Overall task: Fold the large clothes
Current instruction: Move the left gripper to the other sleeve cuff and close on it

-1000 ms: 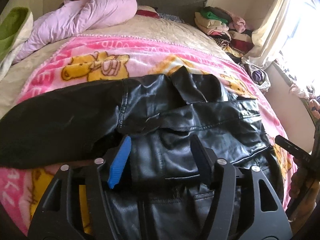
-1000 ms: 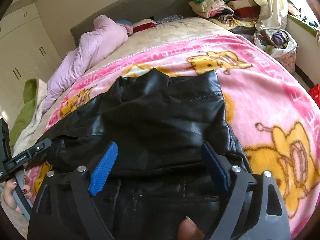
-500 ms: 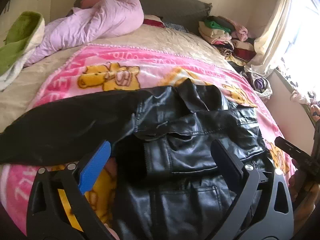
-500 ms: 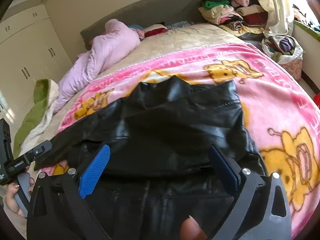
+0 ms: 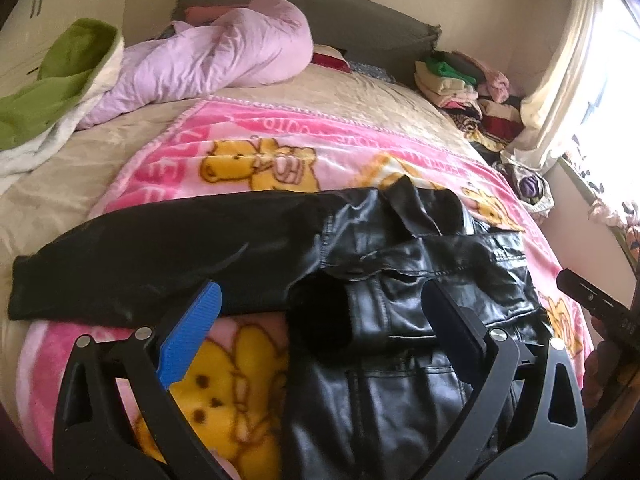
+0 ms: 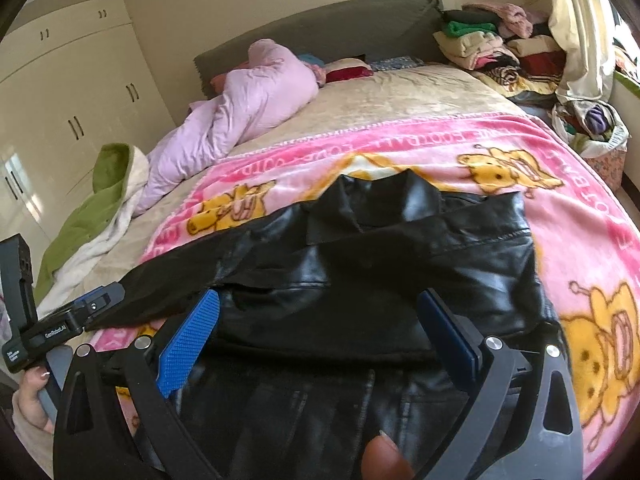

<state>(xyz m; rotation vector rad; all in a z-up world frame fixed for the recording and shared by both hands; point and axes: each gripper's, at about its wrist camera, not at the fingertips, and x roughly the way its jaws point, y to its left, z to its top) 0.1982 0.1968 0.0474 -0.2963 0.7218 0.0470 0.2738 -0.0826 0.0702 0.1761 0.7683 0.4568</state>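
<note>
The left wrist view alone shows the black leather jacket [image 5: 400, 272] with one long sleeve [image 5: 160, 260] stretched flat to the left across the pink cartoon-bear blanket [image 5: 248, 148]; its folded-in cuff makes a dark patch whose layers are hard to separate; the left gripper [image 5: 320, 320] has just been opening and stands released above the cloth, nothing between its blue pads; the right gripper shows only as a black tip at that view's right edge. The right wrist view shows the jacket's collar and right shoulder instead, sleeve end cut off behind the left gripper's body; the right gripper [image 6: 320, 320] has likewise just been opening, released, holding nothing; a fingertip [image 6: 384, 460] intrudes below.
</note>
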